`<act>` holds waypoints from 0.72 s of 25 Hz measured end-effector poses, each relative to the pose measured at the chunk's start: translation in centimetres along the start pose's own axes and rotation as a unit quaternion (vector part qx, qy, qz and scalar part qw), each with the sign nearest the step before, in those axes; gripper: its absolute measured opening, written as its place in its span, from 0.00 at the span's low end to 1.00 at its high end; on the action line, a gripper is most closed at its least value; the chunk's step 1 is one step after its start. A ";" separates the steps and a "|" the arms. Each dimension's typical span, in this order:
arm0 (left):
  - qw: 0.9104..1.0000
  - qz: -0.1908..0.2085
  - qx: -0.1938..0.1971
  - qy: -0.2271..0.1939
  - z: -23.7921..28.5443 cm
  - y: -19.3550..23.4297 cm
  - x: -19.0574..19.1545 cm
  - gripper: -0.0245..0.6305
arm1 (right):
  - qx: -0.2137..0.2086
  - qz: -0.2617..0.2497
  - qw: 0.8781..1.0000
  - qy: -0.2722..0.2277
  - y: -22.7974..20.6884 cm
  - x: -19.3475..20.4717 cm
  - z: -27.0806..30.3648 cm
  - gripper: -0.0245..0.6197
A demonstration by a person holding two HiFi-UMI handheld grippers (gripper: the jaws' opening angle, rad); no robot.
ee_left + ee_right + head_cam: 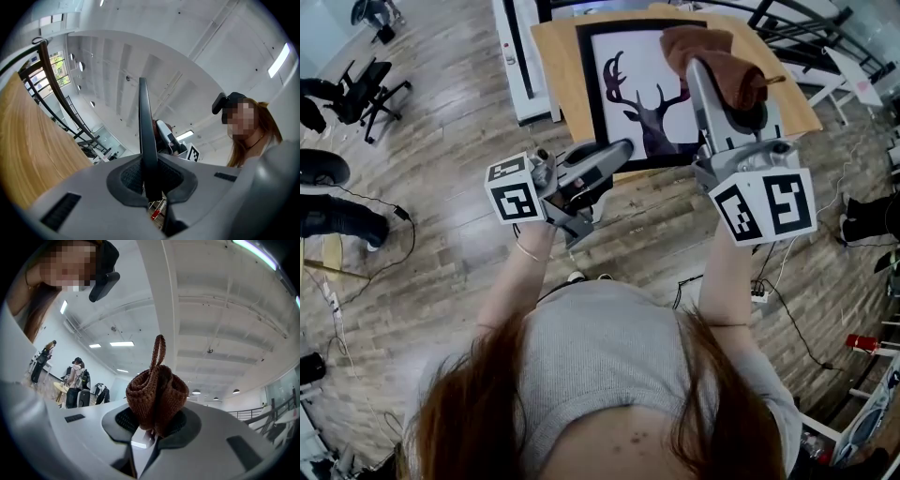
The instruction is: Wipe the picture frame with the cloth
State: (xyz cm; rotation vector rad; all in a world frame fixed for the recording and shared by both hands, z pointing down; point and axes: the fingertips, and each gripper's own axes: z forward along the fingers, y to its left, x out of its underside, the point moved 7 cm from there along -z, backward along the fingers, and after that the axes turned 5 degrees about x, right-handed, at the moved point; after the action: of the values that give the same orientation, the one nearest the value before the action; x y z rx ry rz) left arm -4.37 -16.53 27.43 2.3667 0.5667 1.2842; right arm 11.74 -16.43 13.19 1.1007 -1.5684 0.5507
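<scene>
Frame [628,103]: black border, white mat, dark stag print. In the head view it is over the wooden table [558,66], with its near edge at the table's front edge.

Left gripper [623,148]: jaws pinched on the frame's near edge, towards the left corner. The left gripper view shows the frame [145,140] edge-on as a thin dark strip running straight away from the gripper [150,187], with the dark pads [131,176] pressed on either side of it. The table [33,140] fills the left of that view.

Right gripper [698,67]: jaws clamped on the cloth [722,61], a brown knitted piece, bunched up. In the head view the cloth is over the frame's far right corner and hides that corner. Cannot tell whether it touches the glass. In the right gripper view the cloth [157,397] stands up out of the gripper [152,427] as a folded wad. A thin loop [159,350] rises from the top of the wad.

Both marker cubes face the head camera, left [517,190] and right [766,204], and the two grippers are well apart.

Surroundings: plank floor [441,122], and a black chair [366,94] at the far left.
</scene>
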 end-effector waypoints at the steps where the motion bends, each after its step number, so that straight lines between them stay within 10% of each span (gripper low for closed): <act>1: 1.000 -0.001 0.000 -0.001 0.0 0.1 0.0 0.09 | -0.001 0.003 1.000 0.001 0.1 0.2 -0.2 0.19; 18: 1.000 -0.001 -0.010 -0.007 -0.1 0.3 0.2 0.09 | -0.013 0.054 0.998 0.035 0.5 2.7 -3.3 0.19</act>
State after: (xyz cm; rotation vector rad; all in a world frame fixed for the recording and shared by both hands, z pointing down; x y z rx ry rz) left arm -4.34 -16.68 27.80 2.3561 0.5486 1.2656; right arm 12.99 -14.44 16.78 0.9702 -1.5763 0.6337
